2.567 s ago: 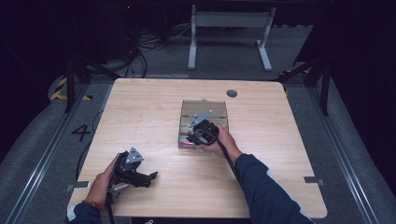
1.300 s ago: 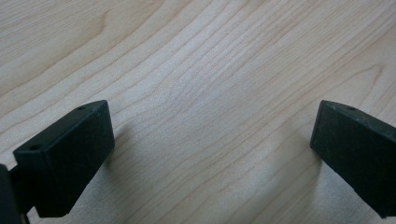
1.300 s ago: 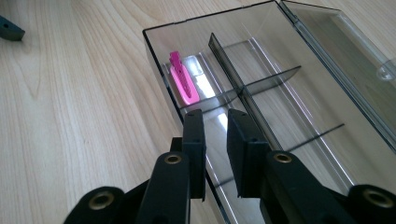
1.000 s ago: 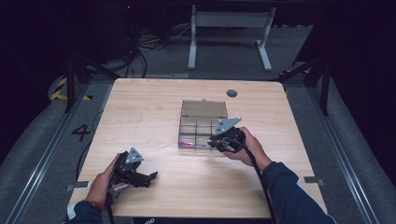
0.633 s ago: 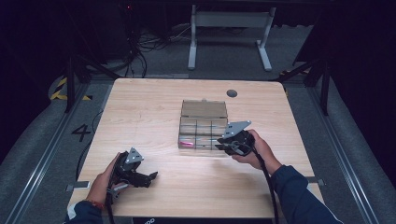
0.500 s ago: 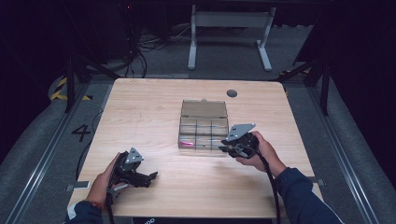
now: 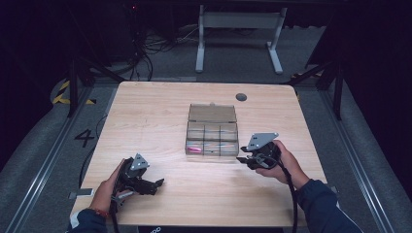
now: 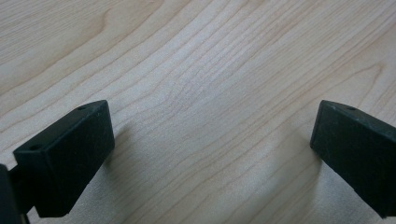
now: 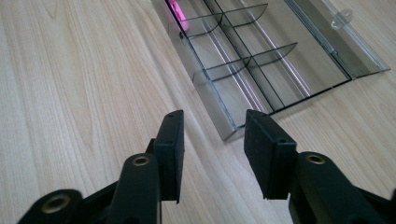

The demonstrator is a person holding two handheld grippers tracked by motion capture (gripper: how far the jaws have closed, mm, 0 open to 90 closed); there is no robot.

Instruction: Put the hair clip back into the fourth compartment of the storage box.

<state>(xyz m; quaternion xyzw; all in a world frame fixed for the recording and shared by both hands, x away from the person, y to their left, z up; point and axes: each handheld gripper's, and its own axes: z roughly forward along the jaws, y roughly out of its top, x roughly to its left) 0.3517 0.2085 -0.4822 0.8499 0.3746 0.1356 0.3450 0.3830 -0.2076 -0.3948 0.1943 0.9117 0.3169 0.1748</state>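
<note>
At the near left of the pale wooden table [image 7: 160,121], the left gripper [image 7: 154,185] rests low over the bare wood in the person's left hand [image 7: 108,187], pointing toward the right. Its own view [image 8: 212,140] shows the two black jaws spread wide apart, with nothing but wood grain between them and their shadows lying on the surface just beneath.

Farther in and to the right, the right gripper [image 7: 241,159] is held in the person's right hand [image 7: 279,162], a dark blue sleeve [image 7: 323,208] behind it and the grey three-cornered plate on top. It points left toward the near right corner of the clear plastic compartment box [image 7: 212,141]. In the right gripper view [image 9: 212,123] the jaws stand partly parted, empty, just short of that corner of the box [image 9: 224,100] and not touching it.

The box sits near the middle of the table, its hinged clear lid [image 7: 212,113] folded open and lying flat on the far side. Thin dividers split it into small cells. A small pink object [image 7: 194,149] lies in the near left cell; the right gripper view catches it [image 9: 177,10] at the far end of the box. What it is cannot be told.

Beyond the box, near the far edge, is a round dark grommet [image 7: 241,97] set in the tabletop.
</note>
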